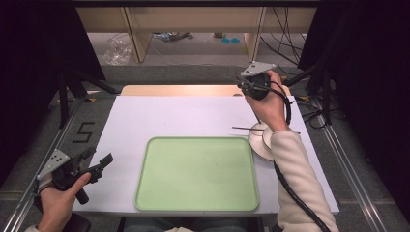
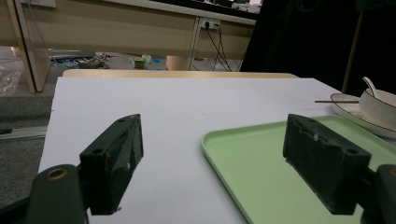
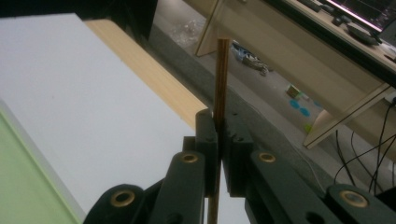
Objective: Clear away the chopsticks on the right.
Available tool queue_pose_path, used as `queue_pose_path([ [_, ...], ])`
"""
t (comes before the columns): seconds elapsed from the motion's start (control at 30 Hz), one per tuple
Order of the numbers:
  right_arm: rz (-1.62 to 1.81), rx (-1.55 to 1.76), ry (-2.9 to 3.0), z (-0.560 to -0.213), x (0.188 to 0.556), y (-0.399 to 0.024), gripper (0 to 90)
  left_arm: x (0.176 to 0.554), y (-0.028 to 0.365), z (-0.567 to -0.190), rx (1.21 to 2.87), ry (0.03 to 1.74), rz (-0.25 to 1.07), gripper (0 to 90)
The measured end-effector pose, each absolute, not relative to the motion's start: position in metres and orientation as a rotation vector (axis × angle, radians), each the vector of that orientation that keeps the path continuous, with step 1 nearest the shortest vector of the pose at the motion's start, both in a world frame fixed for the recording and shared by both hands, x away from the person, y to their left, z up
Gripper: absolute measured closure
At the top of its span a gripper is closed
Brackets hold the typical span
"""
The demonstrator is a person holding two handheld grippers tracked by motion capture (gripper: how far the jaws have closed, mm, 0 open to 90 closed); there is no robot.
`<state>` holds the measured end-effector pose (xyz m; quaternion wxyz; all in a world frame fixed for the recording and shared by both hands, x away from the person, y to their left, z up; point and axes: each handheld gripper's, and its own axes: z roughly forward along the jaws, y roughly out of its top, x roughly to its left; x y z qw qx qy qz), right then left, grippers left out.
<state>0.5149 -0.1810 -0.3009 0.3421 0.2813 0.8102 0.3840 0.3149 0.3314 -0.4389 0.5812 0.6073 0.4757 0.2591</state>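
At about 2 o'clock above the table, the right gripper (image 1: 255, 83) is clenched on one chopstick (image 3: 221, 79), another chopstick (image 1: 247, 128) seemingly lies across the plate (image 1: 257, 148), while the green tray (image 1: 197, 174) is bare and the left gripper (image 2: 219, 163) waits released at 8 o'clock.

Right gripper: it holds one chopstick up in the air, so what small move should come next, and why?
Probably lower the right gripper, shut on the chopstick, toward the green tray. The tray lies bare, and a second chopstick rests across the plate.
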Motion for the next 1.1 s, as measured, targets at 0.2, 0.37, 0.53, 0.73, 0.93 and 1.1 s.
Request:
queue_pose_path([
  [0.2,1.119,0.838,2.044,-0.294,0.510,-0.186,87.7,0.315,0.331,-0.439,1.419,1.112,0.605,20.0],
  [0.37,1.162,0.889,2.028,-0.287,0.505,-0.188,87.6,0.315,0.331,-0.439,1.419,1.114,0.603,20.0],
  [0.53,1.194,0.934,2.009,-0.280,0.500,-0.188,87.6,0.315,0.331,-0.439,1.417,1.113,0.604,20.0],
  [0.73,1.209,1.020,2.012,-0.276,0.493,-0.190,87.6,0.315,0.331,-0.439,1.417,1.112,0.606,20.0],
  [0.93,1.219,1.122,2.021,-0.280,0.485,-0.194,87.6,0.315,0.331,-0.439,1.419,1.112,0.606,20.0],
  [1.1,1.198,1.251,2.050,-0.285,0.478,-0.193,87.6,0.315,0.331,-0.439,1.417,1.113,0.606,20.0],
])
